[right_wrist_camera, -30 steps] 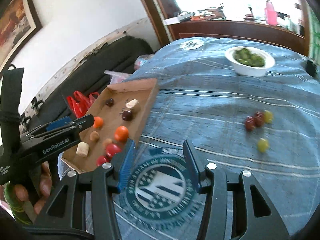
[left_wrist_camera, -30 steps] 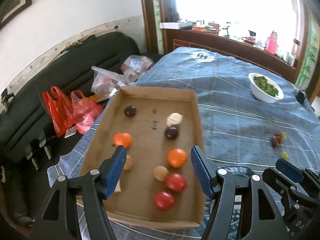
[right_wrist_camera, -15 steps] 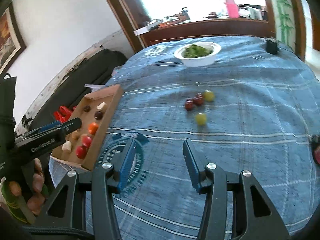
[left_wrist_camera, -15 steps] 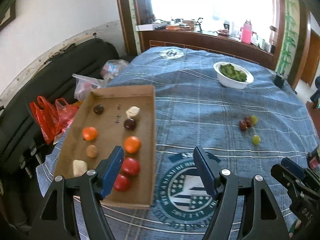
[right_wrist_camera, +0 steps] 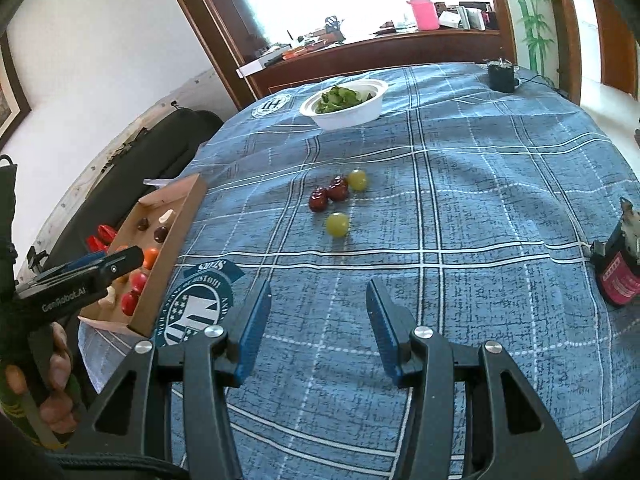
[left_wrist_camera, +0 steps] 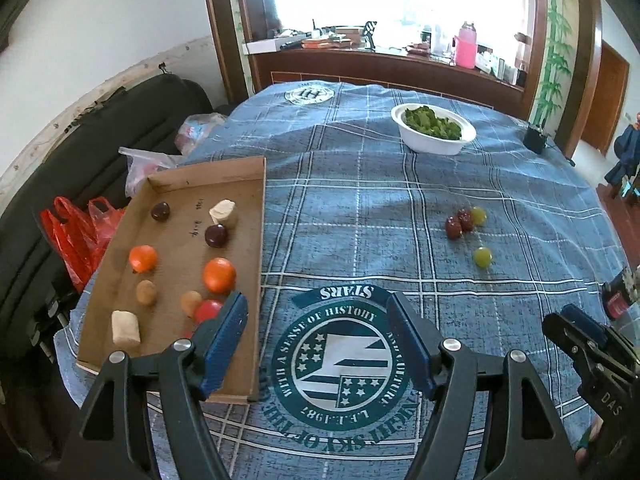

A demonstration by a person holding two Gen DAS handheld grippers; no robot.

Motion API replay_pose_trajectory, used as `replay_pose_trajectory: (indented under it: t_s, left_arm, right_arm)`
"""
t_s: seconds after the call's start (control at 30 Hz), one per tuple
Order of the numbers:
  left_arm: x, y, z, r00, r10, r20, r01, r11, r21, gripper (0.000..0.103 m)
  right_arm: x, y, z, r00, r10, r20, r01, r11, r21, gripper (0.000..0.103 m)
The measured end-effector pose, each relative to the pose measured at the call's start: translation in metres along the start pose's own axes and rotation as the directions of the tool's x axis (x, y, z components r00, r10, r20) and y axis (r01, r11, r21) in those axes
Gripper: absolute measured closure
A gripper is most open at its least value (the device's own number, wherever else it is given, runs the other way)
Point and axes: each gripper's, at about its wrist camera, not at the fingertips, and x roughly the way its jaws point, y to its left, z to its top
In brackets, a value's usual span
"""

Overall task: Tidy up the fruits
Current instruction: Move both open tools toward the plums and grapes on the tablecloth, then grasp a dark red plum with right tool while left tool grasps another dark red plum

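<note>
A shallow cardboard tray (left_wrist_camera: 256,208) (right_wrist_camera: 188,208) lies at the table's left edge and holds several small fruits: orange, red, dark purple, tan and pale pieces. Loose on the blue cloth sit two dark red fruits (left_wrist_camera: 459,222) (right_wrist_camera: 328,194) touching a yellow-green one (left_wrist_camera: 478,215) (right_wrist_camera: 357,180), with another yellow-green fruit (left_wrist_camera: 482,257) (right_wrist_camera: 337,225) just nearer. My left gripper (left_wrist_camera: 318,312) is open over the round emblem beside the tray, holding nothing. My right gripper (right_wrist_camera: 318,298) is open above bare cloth, short of the loose fruits.
A white bowl of greens (left_wrist_camera: 434,130) (right_wrist_camera: 346,104) stands at the far side. A small black box (right_wrist_camera: 502,74) sits far right. A red-labelled dark object (right_wrist_camera: 618,268) rests at the right edge. Plastic bags (left_wrist_camera: 80,232) and a dark sofa lie left of the table.
Both grippers have swung to the right, away from the tray. The loose fruits now lie nearer the middle of both views. Both stay open.
</note>
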Motion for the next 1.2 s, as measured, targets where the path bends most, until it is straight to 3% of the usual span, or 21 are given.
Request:
replay_pose_trajectory:
  t_s: [0.43,0.6,0.93,1.13,1.2]
  left_arm:
    - [0.027,-0.008,0.002,0.997,-0.046,-0.059,0.047,0.999,0.003,0.031]
    - [0.039,-0.009,0.008,0.993,-0.075,-0.086,0.074,0.997,-0.016,0.031]
    - [0.068,-0.013,0.021,0.986,-0.107,-0.129,0.104,0.994,-0.030,0.031]
    - [0.085,-0.020,0.029,0.978,-0.137,-0.155,0.133,0.990,-0.038,0.031]
    - [0.089,-0.025,0.032,0.976,-0.147,-0.162,0.143,0.989,-0.036,0.031]
  right_arm:
    - [0.043,-0.007,0.022,0.999,-0.041,-0.034,0.040,0.999,-0.018,0.052]
    - [0.077,-0.010,0.047,0.998,-0.035,-0.058,0.035,0.999,0.004,0.066]
    - [0.138,-0.010,0.076,0.988,-0.043,-0.148,0.045,0.999,0.008,0.070]
    - [0.153,-0.015,0.091,0.987,0.020,-0.157,-0.012,0.999,0.052,0.071]
    - [0.156,-0.013,0.094,0.987,0.024,-0.159,-0.018,0.999,0.041,0.075]
